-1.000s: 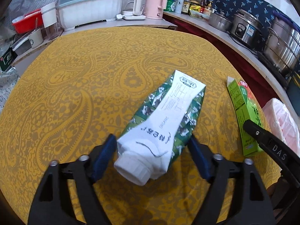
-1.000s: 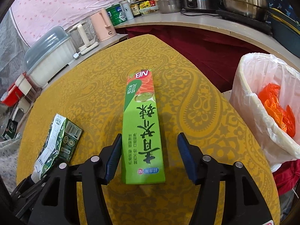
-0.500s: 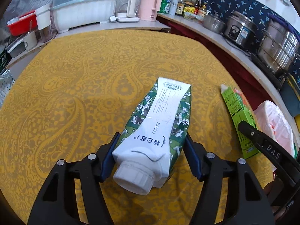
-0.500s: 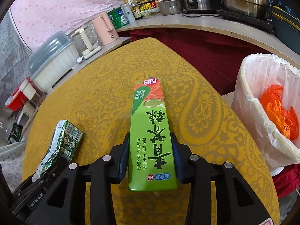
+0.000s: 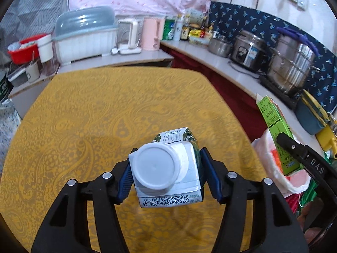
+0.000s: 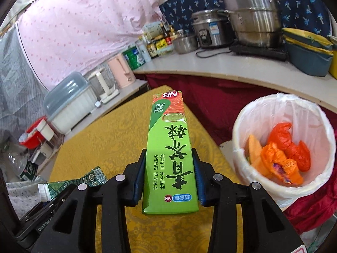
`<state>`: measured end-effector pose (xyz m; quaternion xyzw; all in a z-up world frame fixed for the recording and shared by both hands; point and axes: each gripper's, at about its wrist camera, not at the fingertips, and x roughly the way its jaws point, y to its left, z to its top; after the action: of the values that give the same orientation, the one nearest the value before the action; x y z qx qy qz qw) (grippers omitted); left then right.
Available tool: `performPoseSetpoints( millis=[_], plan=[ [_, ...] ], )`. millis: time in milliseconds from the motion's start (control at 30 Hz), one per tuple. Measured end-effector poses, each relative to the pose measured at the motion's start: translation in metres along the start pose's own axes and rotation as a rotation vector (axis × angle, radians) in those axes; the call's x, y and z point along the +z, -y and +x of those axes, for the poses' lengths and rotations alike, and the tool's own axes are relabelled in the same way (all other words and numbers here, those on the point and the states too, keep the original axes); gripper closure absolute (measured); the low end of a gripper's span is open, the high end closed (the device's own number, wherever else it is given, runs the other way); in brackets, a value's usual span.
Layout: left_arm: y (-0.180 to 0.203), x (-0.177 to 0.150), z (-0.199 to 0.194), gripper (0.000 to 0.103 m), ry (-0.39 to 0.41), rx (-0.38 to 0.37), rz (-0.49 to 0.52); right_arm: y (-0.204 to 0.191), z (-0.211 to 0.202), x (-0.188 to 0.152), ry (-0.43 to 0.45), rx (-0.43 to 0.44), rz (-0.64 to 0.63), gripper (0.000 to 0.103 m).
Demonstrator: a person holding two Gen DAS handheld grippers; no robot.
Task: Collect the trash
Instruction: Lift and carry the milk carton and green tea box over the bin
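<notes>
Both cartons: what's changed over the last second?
The left gripper closed on the milk carton and the right gripper on the green box; both are now lifted off the yellow table. The bin stands as before.

We see both views evenly and brightly lit by soft indoor light, with colours strong on the yellow tablecloth (image 5: 88, 113). Glare is slight: pale sheen on the steel steamer pot (image 6: 252, 14) and on the white cap (image 5: 155, 164) of the milk carton (image 5: 168, 168), which sits close to the lens and reads a little soft. Beneath that carton a faint, diffuse shadow falls on the cloth. The fisheye bends the worktop (image 6: 231, 71) into an arc and leaves black corners. Mild blur smears the orange bags in the trash bin (image 6: 261, 113).
</notes>
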<state>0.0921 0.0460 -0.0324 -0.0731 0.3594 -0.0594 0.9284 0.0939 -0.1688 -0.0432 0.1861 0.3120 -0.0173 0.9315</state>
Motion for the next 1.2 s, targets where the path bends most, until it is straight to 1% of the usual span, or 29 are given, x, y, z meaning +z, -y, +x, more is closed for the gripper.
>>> performPoseSetpoints(
  millis=[167, 267, 400, 600, 867, 1200],
  plan=[
    [0.023, 0.009, -0.021, 0.047, 0.044, -0.031, 0.028, 0.022, -0.033, 0.013, 0.062, -0.014, 0.022, 0.065],
    [0.042, 0.015, -0.032, 0.047, 0.070, -0.055, 0.050, 0.041, -0.051, 0.019, 0.094, -0.031, 0.050, 0.065],
    [0.070, 0.020, -0.046, 0.047, 0.098, -0.092, 0.082, 0.065, -0.068, 0.021, 0.121, -0.055, 0.089, 0.065],
    [0.105, 0.023, -0.058, 0.047, 0.113, -0.143, 0.124, 0.105, -0.085, 0.021, 0.138, -0.097, 0.148, 0.065],
    [0.139, 0.018, -0.062, 0.047, 0.116, -0.176, 0.177, 0.151, -0.083, 0.016, 0.124, -0.135, 0.217, 0.065],
    [0.165, 0.012, -0.054, 0.047, 0.102, -0.187, 0.224, 0.183, -0.055, 0.019, 0.094, -0.168, 0.245, 0.064]
  ],
)
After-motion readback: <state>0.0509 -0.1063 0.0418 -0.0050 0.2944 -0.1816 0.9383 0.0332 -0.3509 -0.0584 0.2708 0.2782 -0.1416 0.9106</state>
